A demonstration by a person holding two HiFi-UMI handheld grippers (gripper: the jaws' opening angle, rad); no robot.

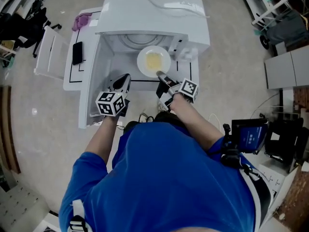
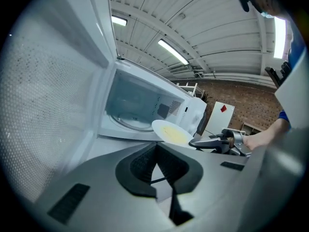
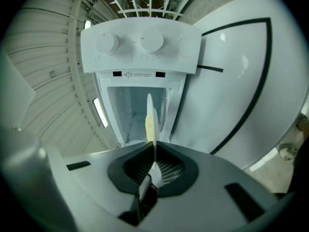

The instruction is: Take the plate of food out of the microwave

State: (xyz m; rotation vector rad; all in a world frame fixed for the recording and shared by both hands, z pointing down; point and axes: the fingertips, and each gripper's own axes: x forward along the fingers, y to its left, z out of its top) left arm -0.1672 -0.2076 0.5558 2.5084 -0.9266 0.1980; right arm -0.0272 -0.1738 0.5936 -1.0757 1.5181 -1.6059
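Note:
A white plate [image 1: 153, 61] with pale yellow food hangs at the mouth of the open white microwave [image 1: 154, 13]. My right gripper [image 1: 161, 75] is shut on the plate's near rim. In the right gripper view the plate [image 3: 150, 117] shows edge-on, clamped between the jaws of the right gripper [image 3: 153, 151]. My left gripper [image 1: 124, 77] hovers by the swung-open door [image 1: 92, 86], jaws together with nothing in them. The left gripper view shows the plate [image 2: 170, 132] just outside the cavity [image 2: 135, 105], with the right gripper [image 2: 215, 142] on it.
The microwave's control panel [image 3: 140, 45] with three knobs is to the right of the cavity. A black handset [image 1: 77, 52] and a purple cloth [image 1: 83, 21] lie on the white surface to the left. A tablet screen [image 1: 250, 135] stands at the right.

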